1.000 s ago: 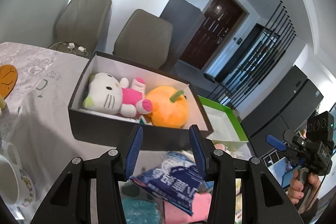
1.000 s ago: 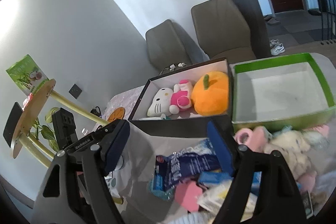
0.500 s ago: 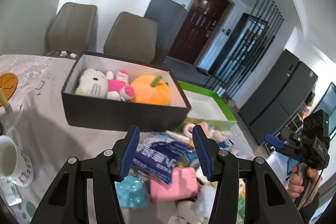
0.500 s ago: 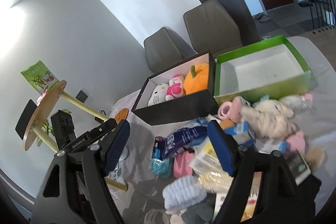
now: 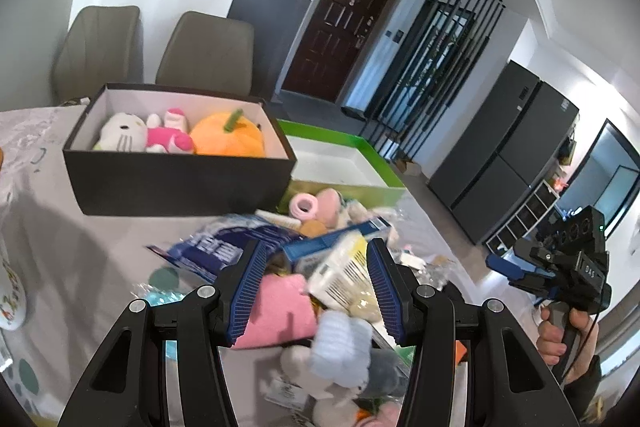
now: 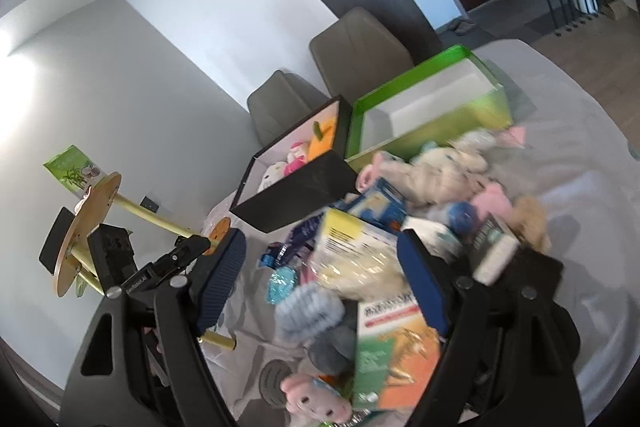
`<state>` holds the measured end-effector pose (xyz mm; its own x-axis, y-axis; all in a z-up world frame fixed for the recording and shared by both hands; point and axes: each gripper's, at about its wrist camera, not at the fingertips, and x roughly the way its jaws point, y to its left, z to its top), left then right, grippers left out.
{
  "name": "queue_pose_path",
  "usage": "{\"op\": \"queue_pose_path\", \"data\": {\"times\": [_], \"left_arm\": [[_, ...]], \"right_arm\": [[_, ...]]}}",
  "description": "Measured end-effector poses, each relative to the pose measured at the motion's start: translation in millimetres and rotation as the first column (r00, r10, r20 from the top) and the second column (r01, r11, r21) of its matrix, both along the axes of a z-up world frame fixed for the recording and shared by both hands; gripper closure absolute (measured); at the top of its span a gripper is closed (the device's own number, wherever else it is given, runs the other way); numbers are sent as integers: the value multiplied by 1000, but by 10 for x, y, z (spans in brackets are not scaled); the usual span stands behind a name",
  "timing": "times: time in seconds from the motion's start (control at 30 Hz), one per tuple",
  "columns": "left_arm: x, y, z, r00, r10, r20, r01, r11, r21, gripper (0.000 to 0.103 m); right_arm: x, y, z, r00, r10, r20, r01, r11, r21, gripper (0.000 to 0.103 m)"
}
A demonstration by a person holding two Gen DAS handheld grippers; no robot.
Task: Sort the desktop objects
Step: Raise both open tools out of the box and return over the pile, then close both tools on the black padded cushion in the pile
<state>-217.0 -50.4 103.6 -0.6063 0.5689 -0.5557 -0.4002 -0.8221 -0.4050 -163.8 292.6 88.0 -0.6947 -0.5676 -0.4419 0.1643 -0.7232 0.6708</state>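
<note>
Left wrist view: left gripper (image 5: 316,287) hangs wide open and empty over the pile (image 5: 320,267); black toy box (image 5: 180,183) sits at 11 o'clock.

Right wrist view: right gripper (image 6: 320,283) is spread open too, holding nothing, with the empty green box (image 6: 424,131) at 1 o'clock. I'd single out the top yellow packet (image 6: 352,247) before closing.

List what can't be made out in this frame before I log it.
- Green box, left wrist view: the black box hides its near-left part.
- Blue packet print: motion blur in both views.
- White mug: cut off by the left edge.
- Pile under the left gripper: its fingers cover it.
</note>
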Motion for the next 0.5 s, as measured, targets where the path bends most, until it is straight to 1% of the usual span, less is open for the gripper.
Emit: {"op": "queue_pose_path", "data": {"times": [0.27,0.5], "left_arm": [[271,239,-98,999,-34,12,34,999,2,51],[522,389,-233,999,-42,31,42,999,-1,51]], "right_arm": [[248,274,-218,999,-30,34,31,999,-27,24],[408,466,-395,997,-40,63,42,998,-36,24]]}}
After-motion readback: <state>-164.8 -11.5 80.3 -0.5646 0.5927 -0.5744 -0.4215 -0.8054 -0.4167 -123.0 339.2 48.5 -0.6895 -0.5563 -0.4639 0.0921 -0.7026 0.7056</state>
